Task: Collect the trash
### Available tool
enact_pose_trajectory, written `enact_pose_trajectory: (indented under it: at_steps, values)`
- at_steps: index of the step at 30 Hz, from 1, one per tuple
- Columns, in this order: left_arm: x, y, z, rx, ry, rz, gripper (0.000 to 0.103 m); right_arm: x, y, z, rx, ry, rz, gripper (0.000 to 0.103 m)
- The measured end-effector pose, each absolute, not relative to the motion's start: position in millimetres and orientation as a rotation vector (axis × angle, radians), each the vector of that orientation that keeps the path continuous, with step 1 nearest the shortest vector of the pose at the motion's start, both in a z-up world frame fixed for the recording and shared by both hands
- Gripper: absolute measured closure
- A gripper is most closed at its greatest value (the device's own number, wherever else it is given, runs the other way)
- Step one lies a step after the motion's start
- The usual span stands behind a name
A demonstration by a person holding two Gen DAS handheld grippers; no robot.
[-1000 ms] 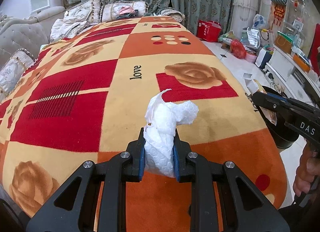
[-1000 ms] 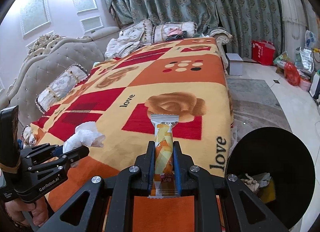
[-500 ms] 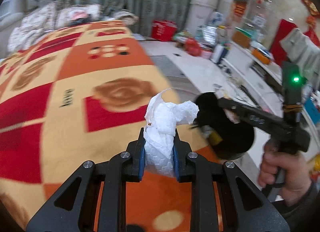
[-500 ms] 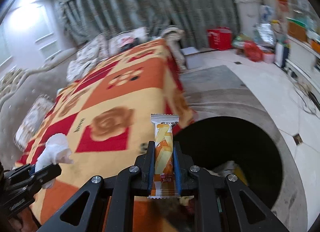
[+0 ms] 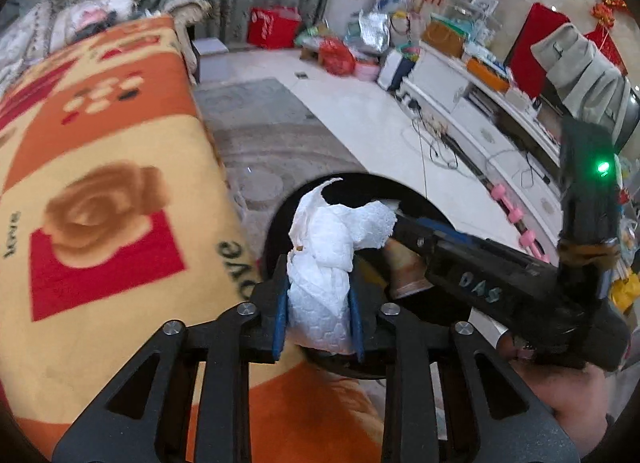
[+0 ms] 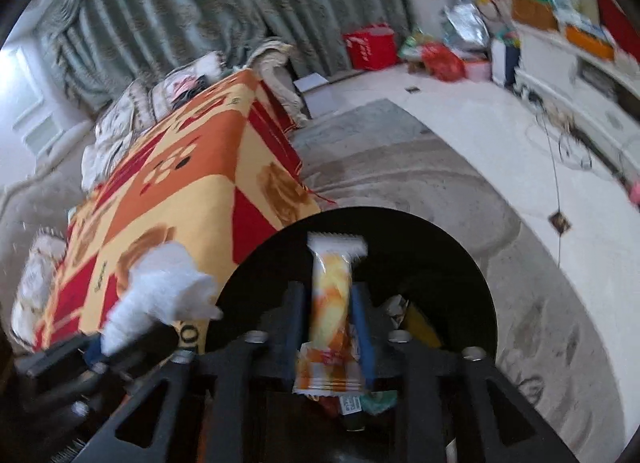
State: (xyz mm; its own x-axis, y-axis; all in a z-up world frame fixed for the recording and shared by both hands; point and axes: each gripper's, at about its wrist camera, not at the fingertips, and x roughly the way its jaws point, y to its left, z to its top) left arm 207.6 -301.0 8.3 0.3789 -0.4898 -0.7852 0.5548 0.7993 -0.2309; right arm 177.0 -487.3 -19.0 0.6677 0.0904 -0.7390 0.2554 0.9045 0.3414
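Note:
My left gripper (image 5: 318,313) is shut on a crumpled white tissue (image 5: 328,255) and holds it at the near rim of a round black trash bin (image 5: 276,223) beside the bed. My right gripper (image 6: 332,323) is shut on an orange and white snack wrapper (image 6: 332,295) and holds it over the bin's opening (image 6: 440,255). Some trash lies inside the bin (image 6: 416,319). The right gripper also shows in the left wrist view (image 5: 408,229), just right of the tissue. The tissue shows in the right wrist view (image 6: 160,291), at the bin's left rim.
A bed with an orange, red and yellow patterned blanket (image 5: 100,183) lies to the left of the bin. A grey rug (image 6: 400,167) lies under the bin. A white low cabinet (image 5: 480,119) with cables and bags of clutter (image 5: 340,51) stands along the far wall.
Both grippers have swung right from above the blanket to the trash bin, each still holding its item. The bin now fills the middle of both views.

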Motion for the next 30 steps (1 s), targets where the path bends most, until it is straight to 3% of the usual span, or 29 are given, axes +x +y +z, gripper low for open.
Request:
enact_pose_trajectory:
  at_steps: [4, 11, 12, 13, 15, 18, 22, 30]
  values:
    - [208, -303, 0, 0.084, 0.987, -0.660, 0.054, 172, -499, -18, 0.490, 0.820, -0.132, 0.066]
    - [197, -269, 15, 0.047, 0.925, -0.612, 0.049, 169, -496, -11, 0.483, 0.799, -0.148, 0.066]
    - [193, -261, 19, 0.048, 0.907, -0.593, 0.042, 169, -494, -9, 0.481, 0.791, -0.148, 0.066]
    - [188, -253, 23, 0.049, 0.891, -0.570, 0.029, 168, -491, -6, 0.479, 0.780, -0.146, 0.066]
    - [176, -238, 32, 0.092, 0.870, -0.505, 0.018, 162, -482, -3, 0.482, 0.771, -0.136, 0.065]
    - [155, -220, 44, 0.163, 0.828, -0.432, 0.014, 146, -468, -2, 0.499, 0.781, -0.112, 0.062]
    - [122, -193, 60, 0.234, 0.776, -0.396, 0.014, 113, -438, -1, 0.523, 0.840, -0.104, 0.024]
    - [85, -139, 84, 0.171, 0.758, -0.345, 0.013, 65, -381, 33, 0.375, 0.904, -0.114, 0.021]
